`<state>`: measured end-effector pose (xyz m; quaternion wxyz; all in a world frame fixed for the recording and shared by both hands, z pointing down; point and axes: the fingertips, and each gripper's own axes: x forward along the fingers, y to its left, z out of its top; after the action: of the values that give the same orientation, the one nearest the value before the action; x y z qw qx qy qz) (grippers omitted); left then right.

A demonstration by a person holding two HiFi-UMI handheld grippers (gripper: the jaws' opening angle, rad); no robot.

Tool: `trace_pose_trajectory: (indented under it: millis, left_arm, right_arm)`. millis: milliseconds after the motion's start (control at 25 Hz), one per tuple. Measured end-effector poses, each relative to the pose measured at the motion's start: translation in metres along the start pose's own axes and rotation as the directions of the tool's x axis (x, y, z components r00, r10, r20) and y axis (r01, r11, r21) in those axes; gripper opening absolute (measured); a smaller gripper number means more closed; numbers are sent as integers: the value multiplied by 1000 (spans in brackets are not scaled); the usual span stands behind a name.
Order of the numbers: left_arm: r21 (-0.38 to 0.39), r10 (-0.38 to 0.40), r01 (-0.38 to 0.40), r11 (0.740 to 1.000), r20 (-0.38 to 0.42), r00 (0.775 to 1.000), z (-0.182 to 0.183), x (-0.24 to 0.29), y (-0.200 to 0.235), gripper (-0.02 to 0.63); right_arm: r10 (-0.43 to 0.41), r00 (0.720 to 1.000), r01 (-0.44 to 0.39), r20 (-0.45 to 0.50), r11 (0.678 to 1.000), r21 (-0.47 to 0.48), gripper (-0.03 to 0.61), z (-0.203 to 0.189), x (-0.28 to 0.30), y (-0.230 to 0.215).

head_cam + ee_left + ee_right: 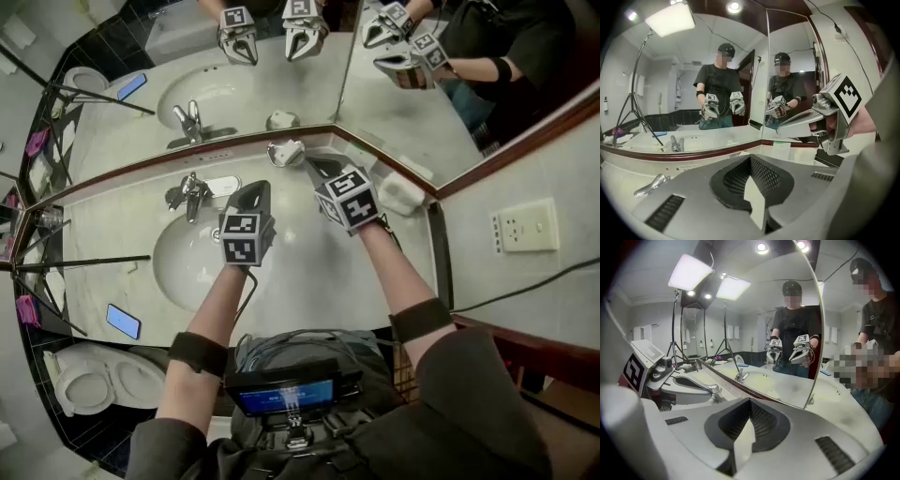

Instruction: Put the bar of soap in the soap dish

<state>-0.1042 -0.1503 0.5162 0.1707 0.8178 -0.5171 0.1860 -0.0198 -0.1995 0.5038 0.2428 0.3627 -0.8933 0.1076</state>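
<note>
At the upper centre of the head view, in the corner where the two mirror [394, 103] panels met the counter [309, 272]:

- **Soap dish:** one small shiny soap dish [277, 156] was recorded, with a white lump on it. The lump was judged to be the soap [294, 148], though the detail was too small for certainty.
- **White block:** a white block [403, 194] was noted at centre right; its kind was not determined.
- **Left gripper [755, 199]:** the jaws were pressed together and nothing was held.
- **Right gripper [743, 439]:** it was likewise closed and empty, and was held above the counter with its tip toward the dish.
- **Handling, as judged:** the soap was expected to be stiff, light and slippery, and easily marked at its edges. It was best taken across its narrow sides at mid-length.
- **Writing:** only black-and-white square markers [240, 239] were noted on the gripper cubes. No brand or label could be read. Nothing legible was shown on the phone [123, 321] at lower left.
</note>
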Motion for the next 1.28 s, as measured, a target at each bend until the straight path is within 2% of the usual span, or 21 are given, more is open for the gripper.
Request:
trace_pose_trajectory:
  millis: [280, 600, 1000, 1200, 1240, 1280]
  left_arm:
    - [-40, 15, -14, 999, 31, 999, -9, -50, -20, 3]
    - [-81, 25, -23, 996, 34, 999, -32, -90, -36, 3]
    - [-22, 33, -32, 999, 52, 998, -35, -101, -44, 3]
    - [-16, 34, -33, 999, 40, 999, -39, -98, -42, 3]
    - [-18, 35, -34, 999, 37, 999, -40, -96, -41, 3]
    - [-19, 36, -35, 999, 33, 999, -40, -95, -39, 3]
  right_arm:
    - [-15, 996, 8, 83, 996, 88, 17, -14, -66, 21]
    - [-27, 995, 11, 96, 987, 163, 17, -55, -112, 42]
    - [-7, 998, -4, 70, 987, 162, 18, -75, -110, 60]
    - [-37, 998, 29, 52, 989, 145, 21, -82, -98, 56]
    - [-38, 998, 32, 44, 990, 141, 31, -84, -94, 55]
    - [-34, 999, 29, 35, 990, 137, 98, -85, -88, 54]
